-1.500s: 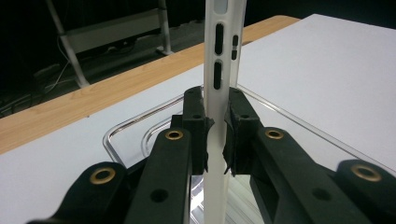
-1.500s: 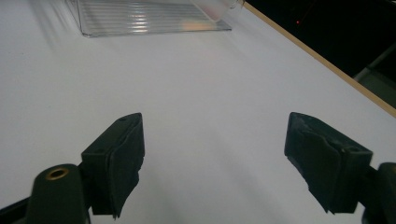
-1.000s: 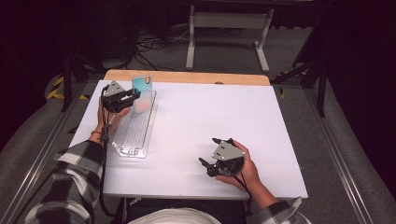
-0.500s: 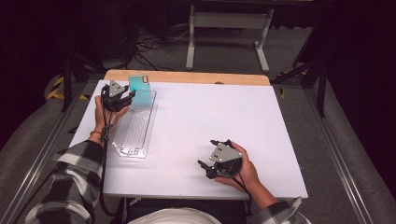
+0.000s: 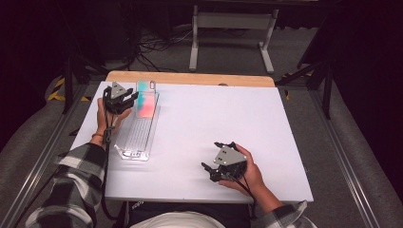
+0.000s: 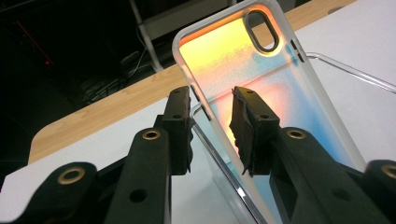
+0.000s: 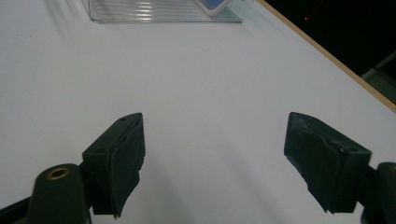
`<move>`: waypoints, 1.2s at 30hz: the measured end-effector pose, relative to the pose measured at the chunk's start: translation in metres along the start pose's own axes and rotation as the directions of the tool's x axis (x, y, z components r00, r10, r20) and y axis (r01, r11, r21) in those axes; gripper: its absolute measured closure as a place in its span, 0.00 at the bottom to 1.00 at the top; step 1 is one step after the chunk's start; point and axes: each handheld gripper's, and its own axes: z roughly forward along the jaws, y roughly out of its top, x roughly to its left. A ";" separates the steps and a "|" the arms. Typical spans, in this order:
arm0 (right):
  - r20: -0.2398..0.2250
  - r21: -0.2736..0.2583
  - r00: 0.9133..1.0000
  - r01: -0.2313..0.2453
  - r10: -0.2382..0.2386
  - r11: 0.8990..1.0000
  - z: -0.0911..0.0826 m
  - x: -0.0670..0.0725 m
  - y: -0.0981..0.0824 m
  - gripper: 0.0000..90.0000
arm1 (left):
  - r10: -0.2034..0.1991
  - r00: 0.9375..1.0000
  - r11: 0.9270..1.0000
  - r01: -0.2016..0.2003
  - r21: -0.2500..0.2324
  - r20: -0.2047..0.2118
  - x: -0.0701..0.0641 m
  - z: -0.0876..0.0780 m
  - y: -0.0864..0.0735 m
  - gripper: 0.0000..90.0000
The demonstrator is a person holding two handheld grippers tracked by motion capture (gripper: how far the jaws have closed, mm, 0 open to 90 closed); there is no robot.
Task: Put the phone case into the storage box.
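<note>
Pinching one long edge of the phone case between its jaws, the left gripper tilts it over the far end of the clear tray — lifted, seemingly not yet placed — while the right gripper, well apart from the tray, rests spread wide and empty.

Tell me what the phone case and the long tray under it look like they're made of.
The phone case looks like translucent plastic with an iridescent orange-to-blue sheen and a frosted whitish rim; light passes through it, and the tray edge shows behind it. The tray seems to be clear, hard plastic, acrylic perhaps: the white table reads through it, its edges catch glints, and its floor is ribbed.
</note>
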 end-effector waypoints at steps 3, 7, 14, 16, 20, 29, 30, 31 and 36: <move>0.004 -0.003 1.000 -0.002 0.002 1.000 0.000 0.000 0.000 0.24 | -0.003 1.000 1.000 0.003 -0.004 0.006 0.001 -0.001 0.000 0.76; 0.010 -0.009 1.000 -0.003 0.003 1.000 -0.001 -0.001 0.000 0.24 | -0.005 1.000 1.000 0.005 -0.011 0.006 0.001 -0.003 0.001 0.75; 0.026 -0.033 1.000 -0.017 0.018 0.999 -0.004 -0.003 0.000 0.24 | -0.005 1.000 1.000 0.005 -0.028 0.005 0.002 -0.009 0.004 0.74; 0.033 -0.044 0.999 -0.024 0.025 0.999 -0.005 -0.004 0.000 0.24 | -0.008 1.000 0.999 0.009 -0.034 0.012 0.002 -0.011 0.005 0.74; 0.045 -0.059 0.998 -0.041 0.043 0.997 -0.007 -0.006 -0.001 0.24 | -0.003 1.000 0.999 0.004 -0.042 0.016 0.000 -0.014 0.007 0.73; 0.052 -0.068 0.997 -0.050 0.054 0.996 -0.008 -0.007 -0.001 0.24 | -0.010 0.999 0.999 0.011 -0.047 0.037 -0.001 -0.016 0.008 0.73; 0.054 -0.070 0.997 -0.050 0.054 0.996 -0.008 -0.007 -0.001 0.24 | -0.014 0.999 0.999 0.016 -0.048 0.042 -0.002 -0.017 0.008 0.73; 0.057 -0.071 0.997 -0.049 0.053 0.996 -0.008 -0.007 -0.001 0.24 | -0.018 0.999 0.999 0.020 -0.048 0.046 -0.002 -0.018 0.008 0.73; 0.061 -0.079 0.996 -0.055 0.060 0.995 -0.010 -0.008 -0.001 0.24 | -0.010 0.999 0.998 0.013 -0.056 0.044 -0.002 -0.022 0.008 0.72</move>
